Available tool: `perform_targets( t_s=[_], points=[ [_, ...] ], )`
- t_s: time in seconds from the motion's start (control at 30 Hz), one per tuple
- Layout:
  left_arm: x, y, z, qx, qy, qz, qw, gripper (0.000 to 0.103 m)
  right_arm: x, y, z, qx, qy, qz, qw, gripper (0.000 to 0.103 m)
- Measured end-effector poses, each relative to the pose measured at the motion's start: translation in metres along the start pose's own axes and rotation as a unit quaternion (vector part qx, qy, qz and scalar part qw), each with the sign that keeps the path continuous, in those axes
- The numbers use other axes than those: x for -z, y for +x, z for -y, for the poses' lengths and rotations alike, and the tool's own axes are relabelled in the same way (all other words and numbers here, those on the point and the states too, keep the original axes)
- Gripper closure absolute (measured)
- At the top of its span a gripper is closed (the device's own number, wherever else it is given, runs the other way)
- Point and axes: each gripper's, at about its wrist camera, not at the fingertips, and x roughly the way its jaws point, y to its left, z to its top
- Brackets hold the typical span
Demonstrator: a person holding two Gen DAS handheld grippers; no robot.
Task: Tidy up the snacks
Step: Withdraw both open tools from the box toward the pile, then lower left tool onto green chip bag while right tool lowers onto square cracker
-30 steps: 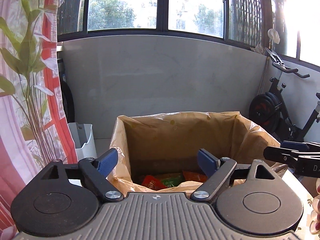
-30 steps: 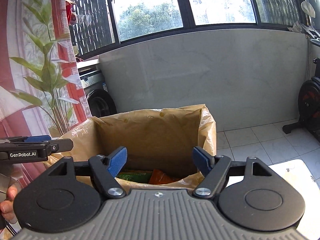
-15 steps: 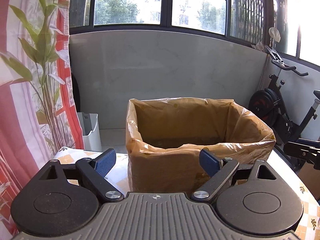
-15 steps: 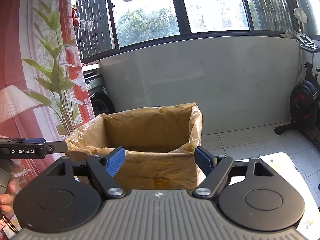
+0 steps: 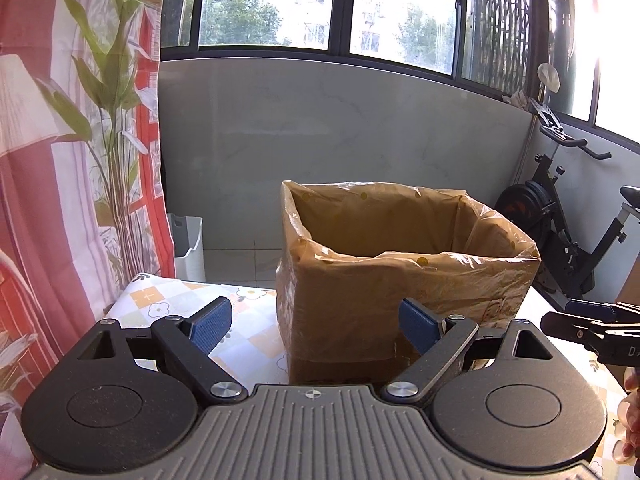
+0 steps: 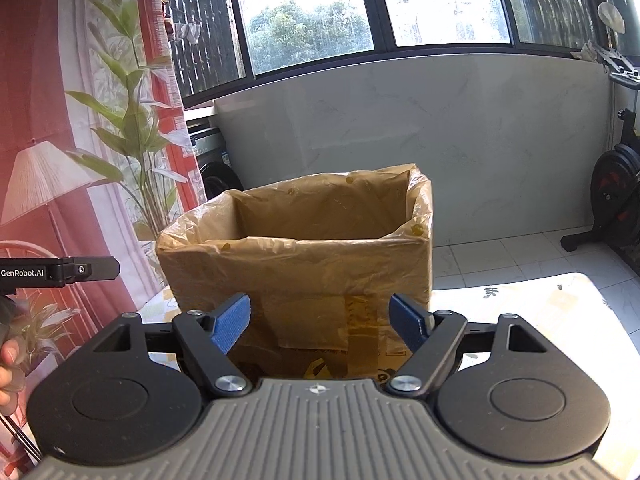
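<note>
A cardboard box lined with a yellowish plastic bag (image 5: 404, 276) (image 6: 304, 268) stands on the flower-patterned tablecloth (image 5: 176, 300). Its inside is hidden from here, so no snacks show. My left gripper (image 5: 316, 326) is open, short of the box's near wall, with nothing between its blue pads. My right gripper (image 6: 320, 322) also faces the box from in front; its jaws are opening and hold nothing. The right gripper's tip (image 5: 592, 326) shows at the right edge of the left wrist view, and the left gripper's tip (image 6: 60, 272) at the left edge of the right wrist view.
A red and white curtain with a plant print (image 5: 72, 160) hangs at the left. A white bin (image 5: 186, 244) stands on the tiled floor behind the table. An exercise bike (image 5: 568, 232) is at the right. A person's fingers (image 6: 10, 364) show at the left edge.
Both grippers have drawn back from over the box, so its front wall now shows and the snack packets inside have dropped out of sight. The right jaws have widened a little.
</note>
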Motion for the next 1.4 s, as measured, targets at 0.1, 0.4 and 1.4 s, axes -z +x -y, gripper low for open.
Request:
perform_targets(
  t_s=[0.1, 0.4, 1.4],
  points=[
    [0.006, -0.010, -0.009, -0.004, -0.006, 0.002, 1.0000, 0.011, 0.006, 0.003, -0.002, -0.008, 0.007, -0.002, 1.000, 0.015],
    [0.028, -0.036, -0.030, -0.021, -0.049, 0.017, 0.9984, 0.009, 0.025, 0.000, -0.012, -0.007, -0.015, 0.001, 1.000, 0.008],
    [0.094, -0.054, -0.057, -0.090, -0.129, -0.032, 0.9871, 0.009, 0.103, 0.003, 0.024, 0.043, 0.011, -0.089, 0.995, 0.005]
  ],
)
